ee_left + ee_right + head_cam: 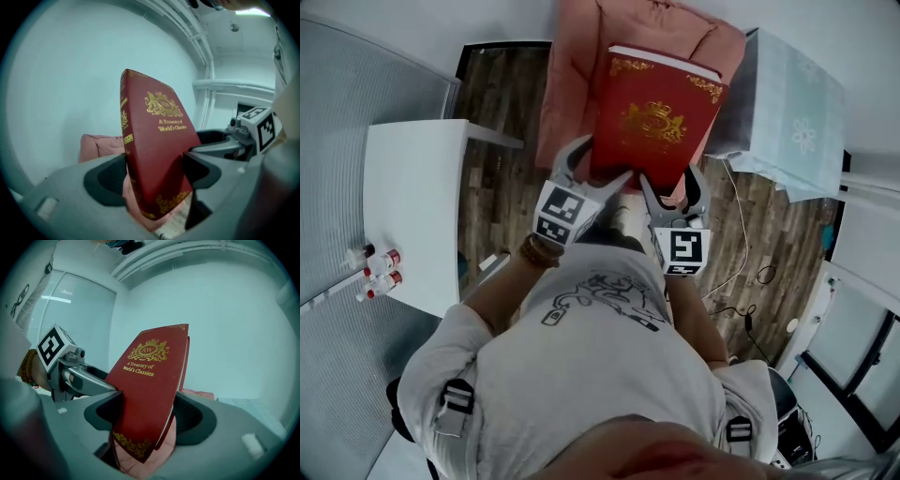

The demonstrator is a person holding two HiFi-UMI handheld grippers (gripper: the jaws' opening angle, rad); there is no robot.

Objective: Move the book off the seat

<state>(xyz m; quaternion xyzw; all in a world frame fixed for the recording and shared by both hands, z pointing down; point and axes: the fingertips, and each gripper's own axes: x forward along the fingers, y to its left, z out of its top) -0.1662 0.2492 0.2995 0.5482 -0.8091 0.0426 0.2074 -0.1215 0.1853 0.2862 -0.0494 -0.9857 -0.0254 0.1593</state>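
Observation:
A thick red book (654,120) with gold ornament is held in the air above the pink armchair (574,84). My left gripper (602,176) is shut on the book's near left corner by the spine. My right gripper (667,190) is shut on its near right corner by the page edges. In the left gripper view the book (157,159) stands tilted between the jaws, spine to the left. The right gripper view shows the book (150,390) clamped between the jaws, cover facing left. Both jaws stand wide on the thick book.
A white table (412,211) with small red-capped bottles (380,272) is at the left. A pale blue cloth-covered stand (787,112) sits right of the armchair. Cables (741,281) lie on the wooden floor (497,122).

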